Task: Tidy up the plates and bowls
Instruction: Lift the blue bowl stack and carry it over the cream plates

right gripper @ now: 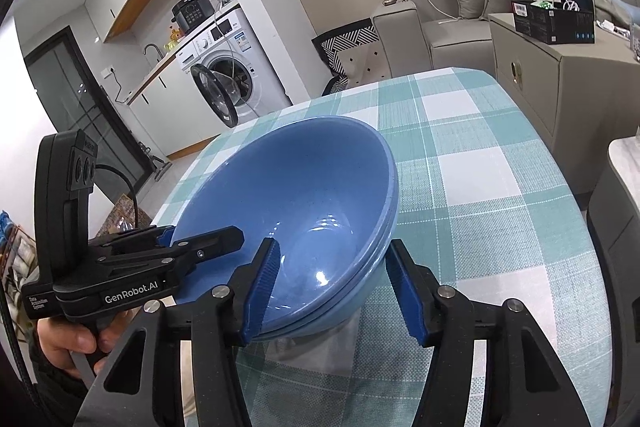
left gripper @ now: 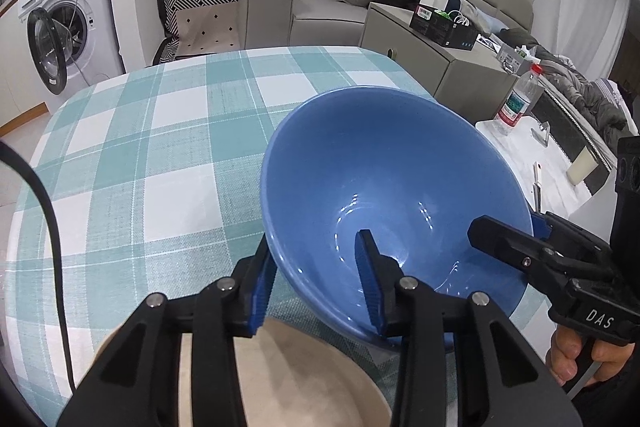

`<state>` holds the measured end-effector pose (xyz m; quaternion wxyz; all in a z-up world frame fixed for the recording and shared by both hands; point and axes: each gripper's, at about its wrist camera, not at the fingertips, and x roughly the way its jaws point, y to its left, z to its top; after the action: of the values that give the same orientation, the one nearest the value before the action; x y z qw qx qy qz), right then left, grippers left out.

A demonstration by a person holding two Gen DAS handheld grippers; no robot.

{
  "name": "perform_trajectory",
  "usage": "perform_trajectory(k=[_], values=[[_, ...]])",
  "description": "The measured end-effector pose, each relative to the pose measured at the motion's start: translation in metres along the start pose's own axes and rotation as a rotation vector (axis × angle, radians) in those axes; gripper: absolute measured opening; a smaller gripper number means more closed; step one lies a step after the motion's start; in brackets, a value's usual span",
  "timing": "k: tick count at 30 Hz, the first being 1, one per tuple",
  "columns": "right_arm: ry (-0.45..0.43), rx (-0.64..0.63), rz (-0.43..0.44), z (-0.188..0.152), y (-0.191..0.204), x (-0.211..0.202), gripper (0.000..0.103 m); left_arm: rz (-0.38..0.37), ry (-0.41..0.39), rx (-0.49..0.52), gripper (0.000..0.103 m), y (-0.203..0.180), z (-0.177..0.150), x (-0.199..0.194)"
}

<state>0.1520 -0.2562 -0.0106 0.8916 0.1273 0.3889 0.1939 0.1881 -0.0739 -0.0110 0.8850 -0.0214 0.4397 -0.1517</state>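
Observation:
Two blue bowls are nested, the upper one (left gripper: 380,155) (right gripper: 288,179) inside the lower one (right gripper: 394,215), and they sit tilted over the teal checked tablecloth (left gripper: 140,147). My left gripper (left gripper: 314,239) (right gripper: 204,233) straddles the near-left rim, one finger inside the bowl and one outside, pressing on the wall. My right gripper (right gripper: 334,243) (left gripper: 506,227) clamps the opposite rim of both bowls the same way. A beige dish (left gripper: 288,387) lies under my left gripper, partly hidden by it.
The table's far edge faces a washing machine (left gripper: 60,39) and a grey sofa (left gripper: 320,7). To the right stand a grey cabinet (left gripper: 460,67) and a white side table (left gripper: 516,147) with a water bottle (left gripper: 516,103). A person's hand (left gripper: 568,355) holds the right gripper.

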Motion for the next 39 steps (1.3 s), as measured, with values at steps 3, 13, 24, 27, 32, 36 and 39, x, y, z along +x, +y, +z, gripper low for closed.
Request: perform_trajectory(k=[3, 13, 24, 27, 32, 36, 39], values=[[-0.009, -0.016, -0.002, 0.000, 0.003, -0.003, 0.057, 0.012, -0.008, 0.011, 0.038, -0.001, 0.000, -0.003], [-0.033, -0.043, 0.007, 0.002, 0.012, -0.013, 0.057, 0.023, -0.034, 0.010, 0.038, -0.001, 0.000, -0.017], [-0.056, -0.070, 0.044, 0.004, 0.035, -0.033, 0.057, 0.049, -0.094, 0.004, 0.038, 0.003, -0.003, -0.054], [-0.060, -0.085, 0.055, 0.004, 0.044, -0.037, 0.057, 0.060, -0.108, -0.002, 0.038, 0.007, -0.006, -0.064], [-0.066, -0.105, 0.071, 0.003, 0.058, -0.043, 0.057, 0.076, -0.127, -0.007, 0.038, 0.010, -0.011, -0.079], [-0.072, -0.120, 0.090, 0.001, 0.069, -0.048, 0.057, 0.087, -0.145, -0.015, 0.038, 0.014, -0.016, -0.092], [-0.074, -0.136, 0.105, -0.001, 0.080, -0.052, 0.057, 0.098, -0.156, -0.021, 0.038, 0.019, -0.021, -0.102]])
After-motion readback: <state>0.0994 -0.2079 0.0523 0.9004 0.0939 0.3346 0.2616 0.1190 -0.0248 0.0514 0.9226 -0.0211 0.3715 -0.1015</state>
